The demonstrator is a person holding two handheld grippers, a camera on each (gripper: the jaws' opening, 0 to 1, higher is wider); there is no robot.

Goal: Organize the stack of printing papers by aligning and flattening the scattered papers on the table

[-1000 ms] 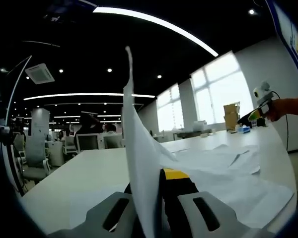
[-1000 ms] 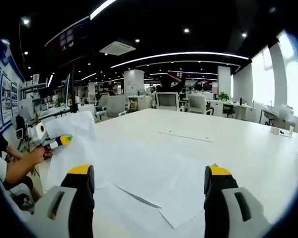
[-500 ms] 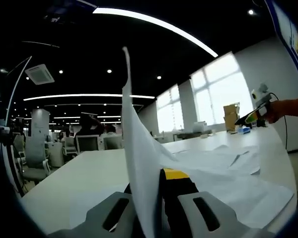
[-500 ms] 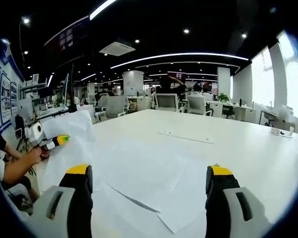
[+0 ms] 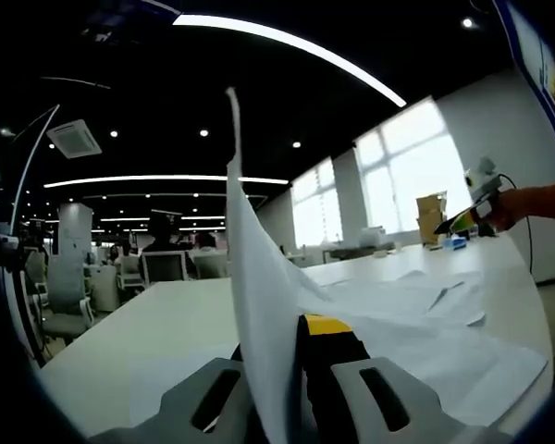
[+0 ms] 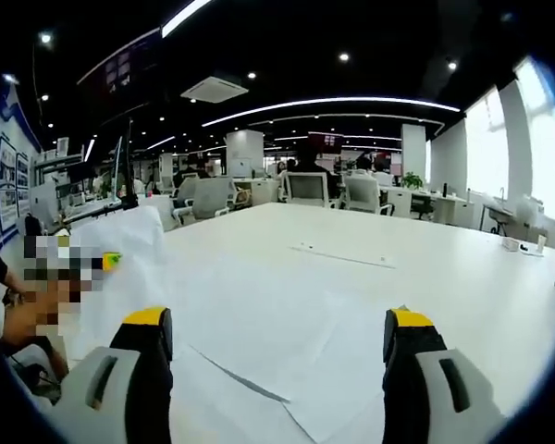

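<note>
Left gripper view came first for us: the grey left gripper with yellow-tipped black jaws (image 5: 276,338) was pinched on a white sheet of printing paper (image 5: 259,305), and we saw that sheet standing on edge between the jaws and rising in a narrow point toward the dark ceiling. Beyond the jaws we saw more scattered white printing papers (image 5: 425,324) lying overlapped and slightly rumpled on the long white table (image 5: 157,324), spreading toward the table's right edge. At the far right of that view we made out the right gripper (image 5: 462,218), held by a hand (image 5: 499,211), above the far end of the papers and well apart from the sheet. Grey office chairs (image 5: 65,296) stood past the table on the left, and bright windows (image 5: 398,180) lit the wall behind. Right gripper view showed us the right gripper's two yellow-tipped jaws spread wide with nothing between them, hovering over the overlapped white papers that covered the near part of the table. At the left of that view we saw the held sheet curving upward beside the yellow tip of the left gripper, close to the table's edge, with a person's forearm (image 6: 28,324) below it. White office chairs (image 6: 310,190) lined the table's far end.
</note>
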